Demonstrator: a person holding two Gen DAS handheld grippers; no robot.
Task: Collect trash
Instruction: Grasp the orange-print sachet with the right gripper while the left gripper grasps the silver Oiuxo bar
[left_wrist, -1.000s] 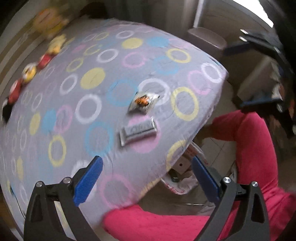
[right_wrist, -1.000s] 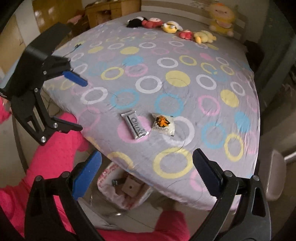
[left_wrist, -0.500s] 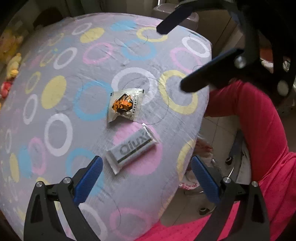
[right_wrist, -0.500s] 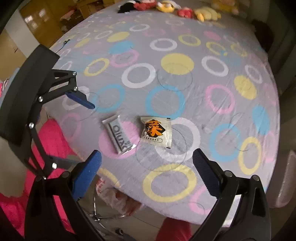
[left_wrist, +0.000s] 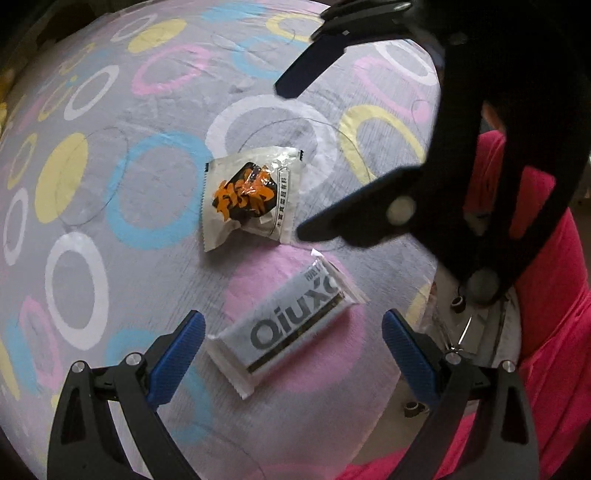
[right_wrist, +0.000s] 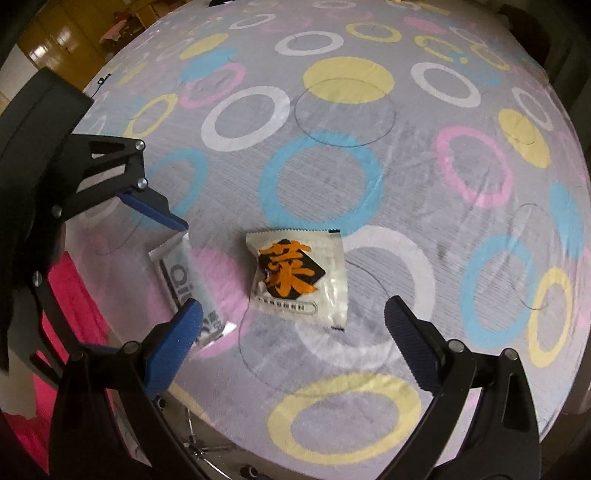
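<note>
1. Two bits of trash on the bed (right_wrist: 369, 173), near its edge: one grey bar wrapper (left_wrist: 284, 325), one white sachet (right_wrist: 297, 275) with orange print. Lying just beside each other, not touching.
2. Left gripper (left_wrist: 291, 350) spread wide, holding nothing, hovering with the wrapper right between the fingers, dead centre of the left view.
3. Right gripper (right_wrist: 293, 339) also wide open and empty, sachet sitting at 12 o'clock just past its fingers; wrapper off at 9 o'clock.
4. Both look feather-light, thin and crinkly, probably slick foil or plastic. Nothing fragile here.
5. Lying flat on a soft sheet, so likely need to press down a bit and pinch across the short width, or snag a crimped end seal.
6. Could easily slide or flip away if nudged sideways.
</note>
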